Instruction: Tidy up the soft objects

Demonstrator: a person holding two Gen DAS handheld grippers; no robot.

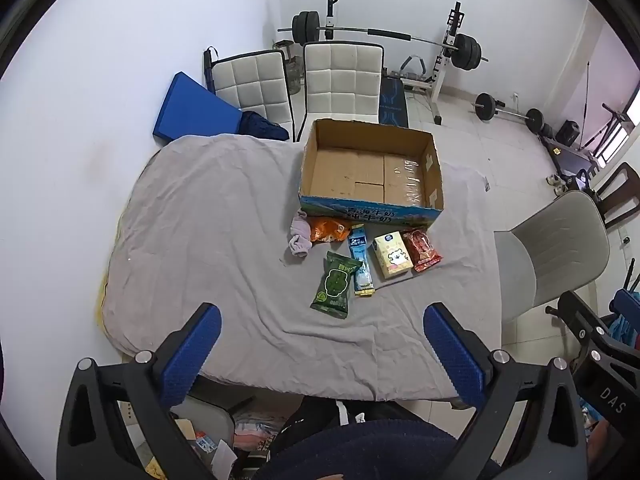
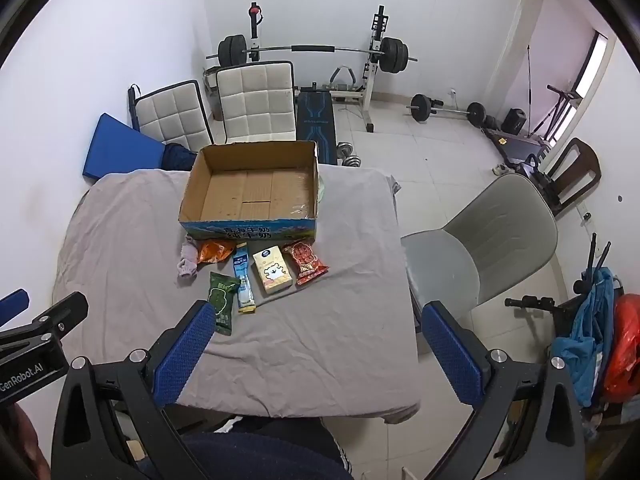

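Observation:
An open, empty cardboard box stands on the grey-clothed table. In front of it lie a pale purple sock, an orange packet, a green packet, a blue-white packet, a cream tissue pack and a red packet. My left gripper is open and empty above the table's near edge. My right gripper is open and empty, its left finger overlapping the green packet in view.
Two white padded chairs stand behind the table. A grey chair stands at its right. A blue mat leans on the left wall. A barbell rack and weights stand at the back.

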